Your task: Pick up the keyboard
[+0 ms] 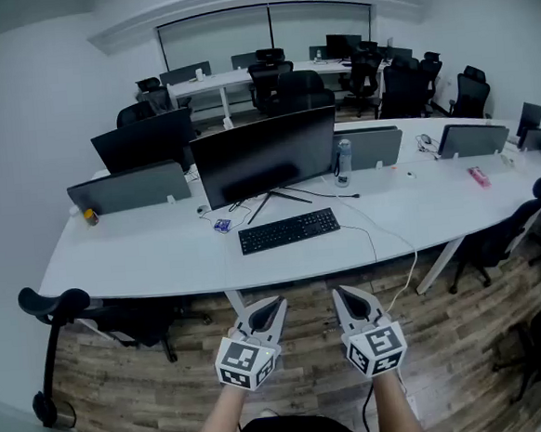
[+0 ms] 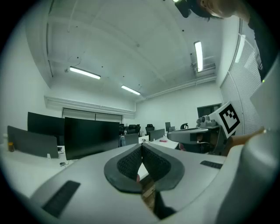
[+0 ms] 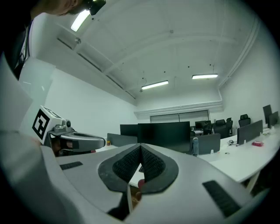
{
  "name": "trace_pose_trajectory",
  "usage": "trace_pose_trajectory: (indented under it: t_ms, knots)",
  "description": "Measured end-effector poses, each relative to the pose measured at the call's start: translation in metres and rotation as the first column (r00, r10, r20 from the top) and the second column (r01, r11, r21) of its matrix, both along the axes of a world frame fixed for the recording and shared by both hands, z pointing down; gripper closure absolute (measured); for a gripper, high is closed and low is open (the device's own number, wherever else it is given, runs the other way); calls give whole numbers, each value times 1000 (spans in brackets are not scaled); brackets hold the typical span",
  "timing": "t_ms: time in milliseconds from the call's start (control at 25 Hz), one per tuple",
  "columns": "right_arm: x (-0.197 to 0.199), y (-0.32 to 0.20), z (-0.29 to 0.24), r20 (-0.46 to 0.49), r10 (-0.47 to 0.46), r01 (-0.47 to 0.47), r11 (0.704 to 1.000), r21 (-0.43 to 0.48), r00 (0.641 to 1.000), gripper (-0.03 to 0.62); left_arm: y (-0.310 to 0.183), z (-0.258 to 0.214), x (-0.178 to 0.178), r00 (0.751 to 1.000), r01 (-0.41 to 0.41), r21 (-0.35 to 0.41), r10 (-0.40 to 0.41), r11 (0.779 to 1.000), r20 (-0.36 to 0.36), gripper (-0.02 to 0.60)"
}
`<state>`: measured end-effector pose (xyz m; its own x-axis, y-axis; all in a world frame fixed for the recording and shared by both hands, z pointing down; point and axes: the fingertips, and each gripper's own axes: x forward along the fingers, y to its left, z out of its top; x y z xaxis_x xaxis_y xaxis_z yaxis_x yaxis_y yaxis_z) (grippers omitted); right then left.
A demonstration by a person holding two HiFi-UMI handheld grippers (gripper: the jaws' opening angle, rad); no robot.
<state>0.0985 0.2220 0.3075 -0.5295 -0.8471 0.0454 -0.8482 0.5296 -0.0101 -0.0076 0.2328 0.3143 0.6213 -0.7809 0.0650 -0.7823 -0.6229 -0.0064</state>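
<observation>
Head view: the keyboard (image 1: 288, 230) seems light and stiff; grip its short ends. Your left gripper (image 1: 274, 305) and right gripper (image 1: 344, 294) have closed, empty jaws.

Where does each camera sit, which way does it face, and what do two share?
Head view: on the person's head, looking steeply down at the white desk, flat black keyboard and large black monitor; forearms, left gripper and right gripper show.
Left gripper view: on the left gripper, facing level over its shut jaws toward the monitor; right gripper at right.
Right gripper view: on the right gripper, level over shut jaws toward the monitor; left gripper at left.
Shared: all three show the monitor.
</observation>
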Motion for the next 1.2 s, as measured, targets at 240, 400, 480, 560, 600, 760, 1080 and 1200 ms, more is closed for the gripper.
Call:
trace_pose_trajectory:
  t_ms: [240,400,480,560,600,760,1080,1200]
  knots:
    - [11,14,3,-1,-4,4,1000,5,1000,589,14,4,13,1000,1,2,-1,1000,5,572]
    - [18,22,7,2,0,0,1000,1,1000,589,24,7,20,1000,9,1,-9,1000,-4,572]
    - [21,24,7,11,-1,1,1000,-5,1000,589,27,7,22,1000,9,-1,-9,1000,1,572]
    - [23,25,7,17,-4,4,1000,-4,1000,589,28,7,24,1000,6,-3,-6,1000,5,572]
    - [24,25,7,16,-4,4,1000,-4,1000,589,28,7,25,1000,4,-4,-4,1000,6,572]
    - [25,20,8,16,0,1,1000,-11,1000,589,25,8,25,1000,2,-7,-2,1000,2,572]
    - [22,-1,5,29,32,-32,999,-14,999,589,5,8,18,1000,-16,-5,16,1000,-27,572]
    - [17,-15,4,40,40,-39,999,-20,998,589,-10,8,11,999,-23,-5,23,1000,-33,572]
